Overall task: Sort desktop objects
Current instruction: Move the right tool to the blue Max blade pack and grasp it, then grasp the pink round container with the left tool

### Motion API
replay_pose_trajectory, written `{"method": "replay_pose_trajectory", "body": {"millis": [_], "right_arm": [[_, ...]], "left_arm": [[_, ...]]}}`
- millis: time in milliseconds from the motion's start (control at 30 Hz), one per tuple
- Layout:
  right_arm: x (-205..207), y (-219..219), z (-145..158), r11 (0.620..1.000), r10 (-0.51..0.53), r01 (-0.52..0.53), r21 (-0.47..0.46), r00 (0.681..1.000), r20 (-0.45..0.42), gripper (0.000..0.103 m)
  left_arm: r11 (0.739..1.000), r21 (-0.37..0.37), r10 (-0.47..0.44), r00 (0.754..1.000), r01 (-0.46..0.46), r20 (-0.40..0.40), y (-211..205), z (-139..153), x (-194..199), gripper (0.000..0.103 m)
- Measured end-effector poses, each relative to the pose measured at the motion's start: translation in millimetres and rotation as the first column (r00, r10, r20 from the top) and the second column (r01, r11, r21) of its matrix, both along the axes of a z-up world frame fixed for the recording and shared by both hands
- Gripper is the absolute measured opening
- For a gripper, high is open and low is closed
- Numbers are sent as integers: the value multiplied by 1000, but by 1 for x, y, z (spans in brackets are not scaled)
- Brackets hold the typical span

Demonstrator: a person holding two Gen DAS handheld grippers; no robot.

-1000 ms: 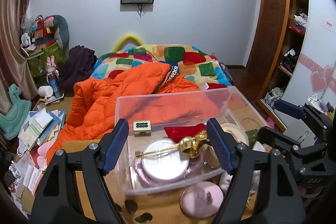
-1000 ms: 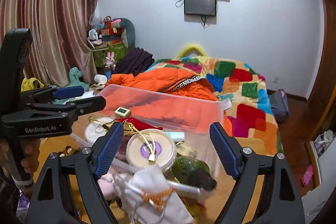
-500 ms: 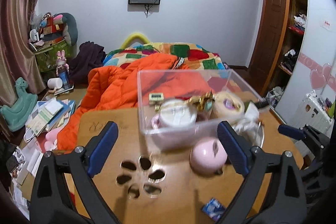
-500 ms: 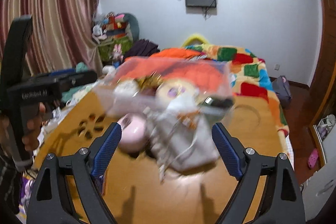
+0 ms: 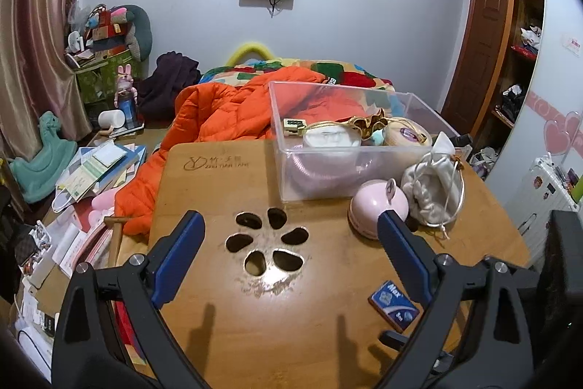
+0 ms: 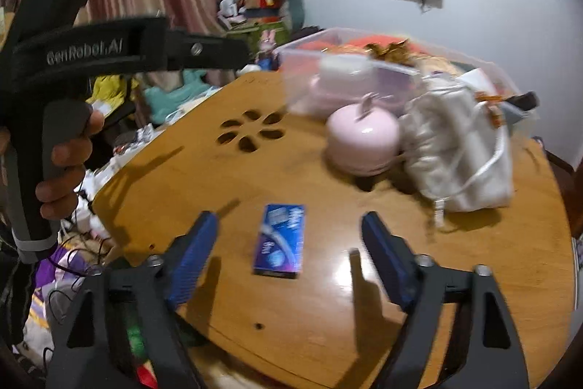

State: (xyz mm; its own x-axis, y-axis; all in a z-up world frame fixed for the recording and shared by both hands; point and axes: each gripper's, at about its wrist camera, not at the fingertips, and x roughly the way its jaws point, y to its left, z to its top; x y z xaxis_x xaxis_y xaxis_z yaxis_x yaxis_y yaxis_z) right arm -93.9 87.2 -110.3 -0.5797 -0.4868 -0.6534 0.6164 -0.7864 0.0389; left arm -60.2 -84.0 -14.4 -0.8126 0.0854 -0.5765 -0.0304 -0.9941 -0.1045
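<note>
Right wrist view looks down on a small blue box [image 6: 280,240] lying flat on the wooden bench [image 6: 328,334], apart from everything else — the landmark for the rest. The right gripper [image 6: 289,256] hangs over the blue box with its jaws closing, the box between them and the pads not touching it. Beyond the blue box sit a pink round case [image 6: 360,139] and, just beside it, a white drawstring pouch [image 6: 461,148]; behind both stands a clear plastic bin [image 6: 309,61] holding assorted items. Left of the blue box, a hand [image 6: 67,155] holds the other tool. In the left wrist view, the left gripper [image 5: 291,252] stands wide open and empty, over the flower-shaped cutout [image 5: 267,245].
</note>
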Motion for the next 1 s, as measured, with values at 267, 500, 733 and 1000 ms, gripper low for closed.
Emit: {"method": "replay_pose_trajectory", "body": {"millis": [267, 500, 733, 1000], "right_arm": [[1, -13, -11, 998, -24, 26, 64, 999, -46, 42], [1, -1, -8, 998, -12, 15, 54, 999, -49, 25], [-18, 45, 3, 994, -106, 106, -38, 994, -12, 25], [-32, 105, 27, 966, -223, 219, -141, 975, -17, 25]], "left_arm": [[1000, 23, 9, 1000, -9, 14, -1, -4, 1, 96], [1000, 10, -5, 999, 5, 54, 14, -13, -13, 96], [997, -36, -58, 991, 63, 123, 47, -30, -38, 96], [989, -85, -105, 977, 123, 188, 84, -49, -67, 96]]}}
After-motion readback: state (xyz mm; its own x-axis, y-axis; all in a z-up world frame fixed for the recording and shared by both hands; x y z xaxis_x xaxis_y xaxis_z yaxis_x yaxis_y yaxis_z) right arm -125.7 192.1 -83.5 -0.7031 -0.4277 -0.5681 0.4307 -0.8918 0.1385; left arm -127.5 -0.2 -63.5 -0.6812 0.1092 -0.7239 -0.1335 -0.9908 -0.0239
